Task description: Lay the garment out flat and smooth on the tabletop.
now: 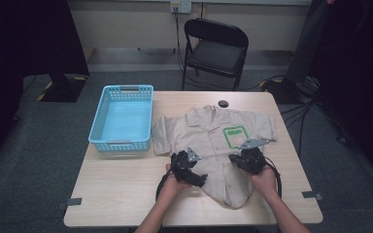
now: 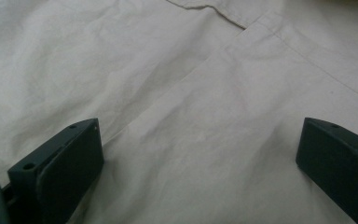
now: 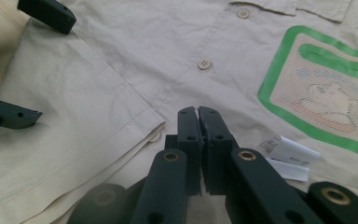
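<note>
High view: a beige cotton shirt (image 1: 213, 145) lies flat and front-up on the pale wooden table (image 1: 121, 189), right of centre, its collar toward the far edge and its hem toward the near edge, so its long axis runs far to near. A blue perforated plastic basket (image 1: 122, 119) sits at the left edge. Both claws rest on the shirt's lower half.

Left gripper view: the left claw (image 2: 200, 154) is spread wide over creased, soft fabric.

Right gripper view: the right claw (image 3: 198, 112) is pressed together just above the shirt; whether it pinches cloth I cannot tell. A round button (image 3: 204, 64) sits on the placket, a green-bordered patch (image 3: 326, 88) on the chest, and a white label (image 3: 286, 154) beside the claw.
</note>
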